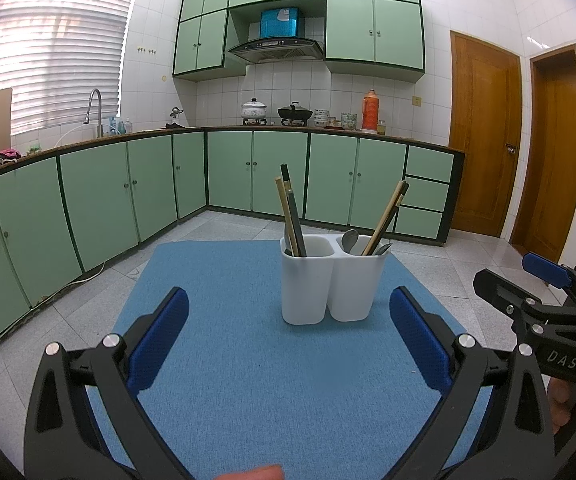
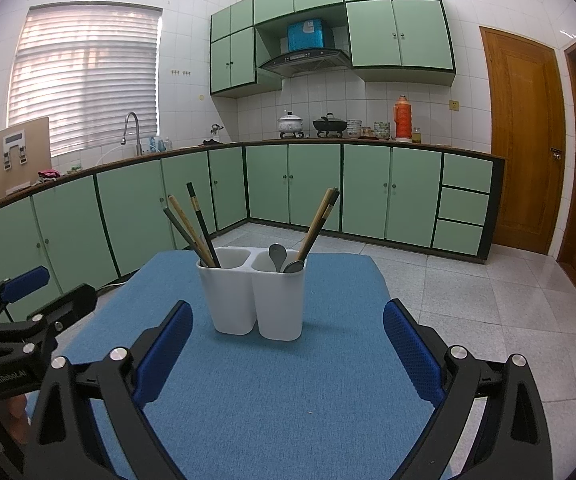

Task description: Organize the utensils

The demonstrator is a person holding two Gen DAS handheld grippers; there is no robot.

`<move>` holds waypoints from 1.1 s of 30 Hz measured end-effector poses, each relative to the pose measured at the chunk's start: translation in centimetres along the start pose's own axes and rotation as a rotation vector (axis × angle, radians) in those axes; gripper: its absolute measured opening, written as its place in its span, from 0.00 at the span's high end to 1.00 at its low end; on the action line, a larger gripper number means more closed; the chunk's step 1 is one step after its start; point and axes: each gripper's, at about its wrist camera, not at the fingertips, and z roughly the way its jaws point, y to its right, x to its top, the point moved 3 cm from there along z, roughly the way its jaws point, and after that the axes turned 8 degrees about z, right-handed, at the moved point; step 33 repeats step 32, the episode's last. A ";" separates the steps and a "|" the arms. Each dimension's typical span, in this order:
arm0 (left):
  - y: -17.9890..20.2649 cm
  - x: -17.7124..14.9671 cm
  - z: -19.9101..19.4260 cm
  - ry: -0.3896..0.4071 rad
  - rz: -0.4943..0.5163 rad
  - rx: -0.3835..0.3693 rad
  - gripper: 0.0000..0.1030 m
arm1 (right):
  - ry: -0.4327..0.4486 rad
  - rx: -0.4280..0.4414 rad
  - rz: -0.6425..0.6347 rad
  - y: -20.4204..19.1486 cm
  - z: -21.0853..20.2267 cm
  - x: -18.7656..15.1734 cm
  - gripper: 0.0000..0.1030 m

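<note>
Chopsticks (image 1: 292, 216) and metal spoons (image 2: 278, 257) stand in the white two-compartment plastic holder (image 2: 256, 300) on your blue-matted desk (image 2: 288, 380); your left tongs (image 1: 288, 344) and right tongs (image 2: 288, 352) are both spread, empty.

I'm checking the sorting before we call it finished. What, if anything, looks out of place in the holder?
The right compartment of the white holder mixes kinds: chopsticks lean there beside two spoons, while the left compartment holds only chopsticks. Nothing is spilled or tipped, and both tongs are open and empty.
</note>
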 end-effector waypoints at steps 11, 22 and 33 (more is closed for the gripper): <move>-0.1 0.1 -0.1 0.001 0.000 0.001 0.05 | 0.000 -0.001 0.000 0.0 0.0 0.0 0.09; -0.1 0.2 -0.1 0.002 0.000 -0.001 0.05 | -0.002 -0.001 0.002 0.1 0.1 -0.2 0.09; -0.4 0.5 -0.4 0.002 -0.003 0.002 0.05 | 0.001 0.000 0.004 0.3 0.2 -0.3 0.09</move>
